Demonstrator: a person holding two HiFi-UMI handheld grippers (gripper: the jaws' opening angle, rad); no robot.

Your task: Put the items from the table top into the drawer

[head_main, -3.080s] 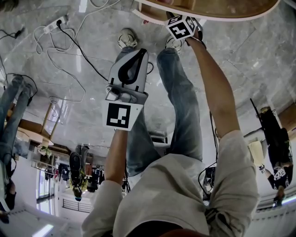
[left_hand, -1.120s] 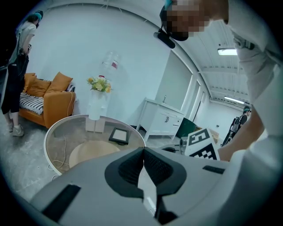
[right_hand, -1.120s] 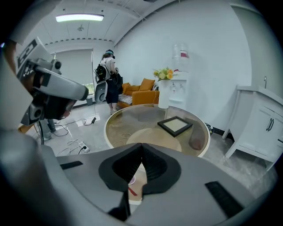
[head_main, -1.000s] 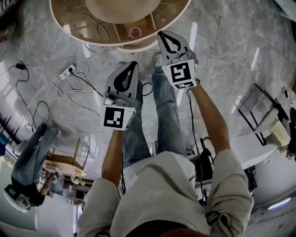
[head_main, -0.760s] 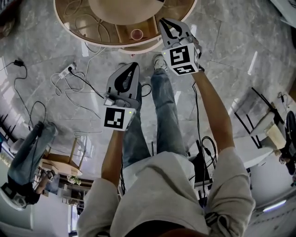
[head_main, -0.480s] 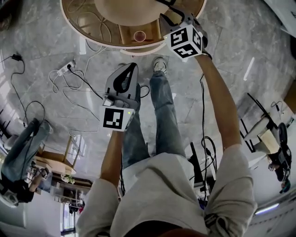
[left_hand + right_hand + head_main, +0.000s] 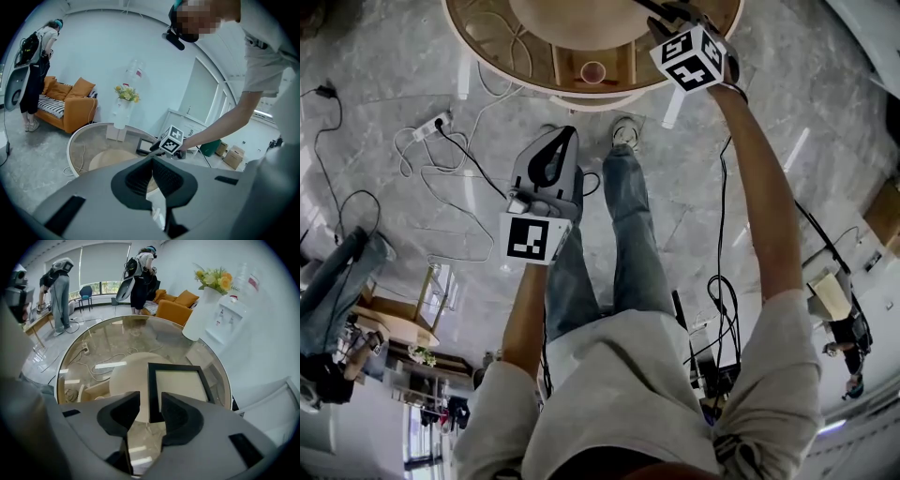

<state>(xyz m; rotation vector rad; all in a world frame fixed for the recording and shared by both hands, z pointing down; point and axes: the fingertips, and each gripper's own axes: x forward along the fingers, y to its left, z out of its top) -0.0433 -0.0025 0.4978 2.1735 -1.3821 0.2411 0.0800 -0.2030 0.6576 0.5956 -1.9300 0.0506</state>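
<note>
A black picture frame [image 7: 180,385] lies flat on the round glass table [image 7: 61,376]. My right gripper [image 7: 150,398] hangs over it, tilted steeply down and open; its jaws have just been opening. The frame's left edge shows in the gap between the pads, untouched. In the head view only its marker cube [image 7: 689,58] is plain, above the table's right side. Under the glass an open wooden drawer [image 7: 558,66] holds a small pink cup [image 7: 592,71]. My left gripper [image 7: 570,131] is shut with nothing in it, held over the floor short of the table [image 7: 487,56].
A white vase with flowers [image 7: 201,310] stands at the table's far edge. Cables and a power strip [image 7: 431,122] lie on the marble floor to the left. The person's legs and a shoe [image 7: 623,133] are below the drawer. Bystanders and an orange sofa [image 7: 178,308] are behind.
My right gripper has travelled from above the legs up and to the right, out over the tabletop, and its cube has rolled. The left gripper has stayed almost where it was in the picture.
</note>
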